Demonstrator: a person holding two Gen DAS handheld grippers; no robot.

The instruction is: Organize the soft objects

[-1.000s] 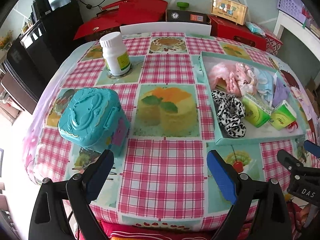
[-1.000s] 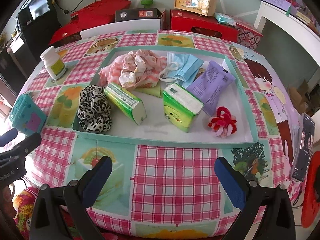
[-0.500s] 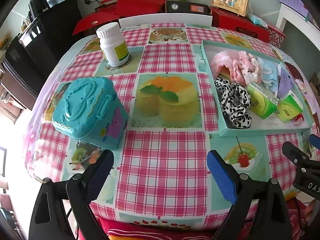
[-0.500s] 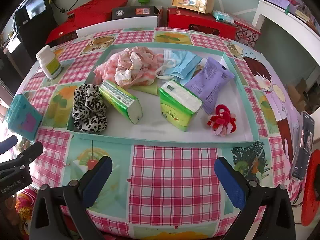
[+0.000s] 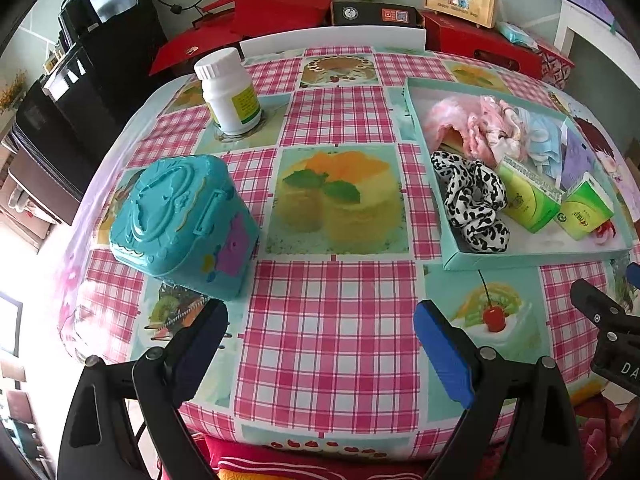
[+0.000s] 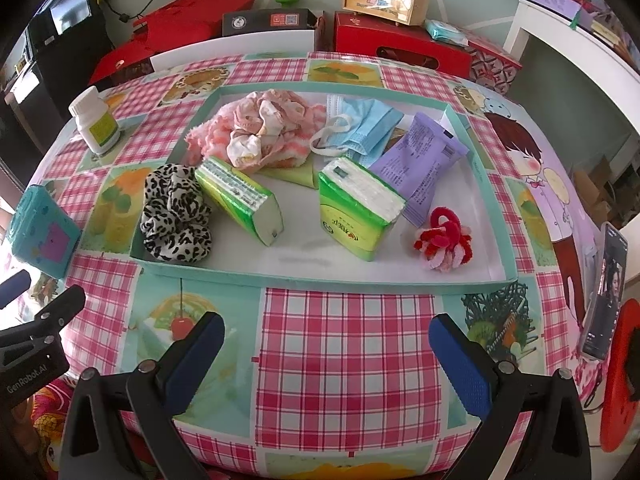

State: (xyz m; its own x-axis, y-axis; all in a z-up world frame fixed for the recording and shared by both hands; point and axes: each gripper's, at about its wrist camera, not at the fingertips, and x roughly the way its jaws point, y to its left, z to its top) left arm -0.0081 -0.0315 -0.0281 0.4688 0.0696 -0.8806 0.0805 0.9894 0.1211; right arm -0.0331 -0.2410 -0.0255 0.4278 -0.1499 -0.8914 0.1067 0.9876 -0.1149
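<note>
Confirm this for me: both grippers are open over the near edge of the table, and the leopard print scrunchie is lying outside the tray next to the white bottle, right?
Not quite. The leopard print scrunchie lies inside the tray, in its near left corner, well away from the white bottle, as the right wrist view shows. The rest holds: the left gripper and the right gripper are both open over the table's near edge.

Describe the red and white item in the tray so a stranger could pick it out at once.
Find the shallow teal tray on the pink checked tablecloth, then go to its near right corner. There, beside the upright green tissue pack and the purple sachet, lies a small fuzzy red and white looped hair tie. It is the only red thing in the tray, smaller than the leopard-print scrunchie at the opposite end.
</note>
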